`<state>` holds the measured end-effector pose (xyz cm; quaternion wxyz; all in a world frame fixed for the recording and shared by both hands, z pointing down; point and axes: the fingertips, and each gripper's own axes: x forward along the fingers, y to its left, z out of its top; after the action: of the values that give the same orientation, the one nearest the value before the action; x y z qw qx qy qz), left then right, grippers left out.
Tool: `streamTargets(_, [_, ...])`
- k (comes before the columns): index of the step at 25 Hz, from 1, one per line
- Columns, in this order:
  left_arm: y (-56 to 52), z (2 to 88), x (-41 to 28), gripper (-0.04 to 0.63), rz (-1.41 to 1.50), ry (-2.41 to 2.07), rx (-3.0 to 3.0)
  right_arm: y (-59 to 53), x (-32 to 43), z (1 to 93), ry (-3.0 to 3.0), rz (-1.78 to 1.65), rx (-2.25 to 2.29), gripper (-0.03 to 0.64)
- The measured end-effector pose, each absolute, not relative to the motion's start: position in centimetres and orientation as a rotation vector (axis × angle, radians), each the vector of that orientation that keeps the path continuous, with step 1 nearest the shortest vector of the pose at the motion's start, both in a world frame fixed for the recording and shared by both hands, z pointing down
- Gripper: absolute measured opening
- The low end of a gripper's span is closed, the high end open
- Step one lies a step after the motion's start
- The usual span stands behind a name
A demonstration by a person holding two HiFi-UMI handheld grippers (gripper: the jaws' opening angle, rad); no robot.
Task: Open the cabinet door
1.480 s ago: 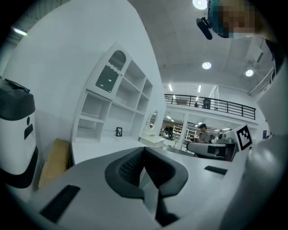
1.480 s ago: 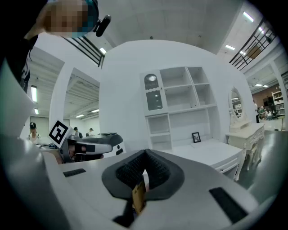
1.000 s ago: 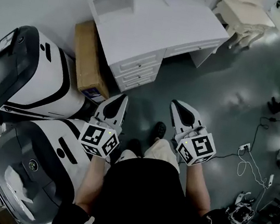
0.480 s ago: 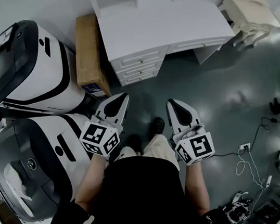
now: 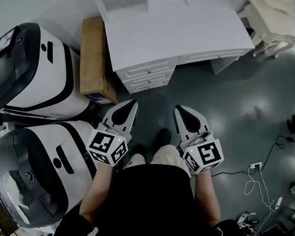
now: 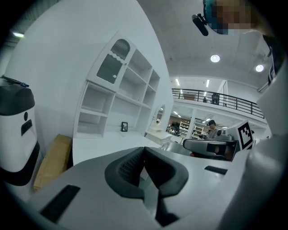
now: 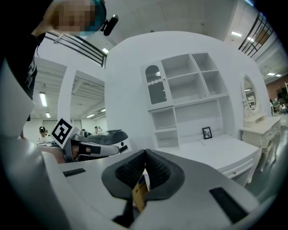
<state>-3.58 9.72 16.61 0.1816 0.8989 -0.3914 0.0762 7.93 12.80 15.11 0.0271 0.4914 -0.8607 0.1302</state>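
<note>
A white desk with a shelf unit on top [image 5: 168, 21] stands ahead. The unit's small cabinet door, glazed with an arched top, shows at its upper left [image 6: 110, 66] [image 7: 155, 90] and is closed. My left gripper [image 5: 131, 104] [image 6: 144, 149] is shut and holds nothing. My right gripper [image 5: 177, 109] [image 7: 145, 152] is shut too, pads touching at the tip. Both point level toward the desk, well short of it, over the dark floor. A small framed picture [image 7: 207, 132] stands on the desk.
A cardboard box [image 5: 93, 59] leans between the desk and two large white-and-black machines [image 5: 29, 76] [image 5: 33, 171] at my left. The desk has drawers [image 5: 148, 76] at its left end. A white dressing table [image 5: 268, 20] stands far right. Cables [image 5: 256, 182] lie on the floor at right.
The person has stepped toward the desk, and both grippers moved forward with them, still shut. The desk and box now sit lower and further right in the head view.
</note>
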Motion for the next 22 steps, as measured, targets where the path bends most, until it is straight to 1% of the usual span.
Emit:
streamTargets(6, [7.7, 17.0, -1.2, 0.023, 0.224, -1.172, 2.499, 9.7, 9.9, 16.9, -2.679, 0.437, 1.405, 0.017])
streamTargets(12, [6.8, 19.2, 0.0, 0.023, 0.219, -1.257, 2.412, 7.5, 11.2, 20.1, -2.675, 0.502, 1.296, 0.017])
streamTargets(22, [5.4, 24.5, -0.9, 0.023, 0.244, -1.317, 2.317, 4.5, 9.5, 28.0, -2.611, 0.569, 1.225, 0.018])
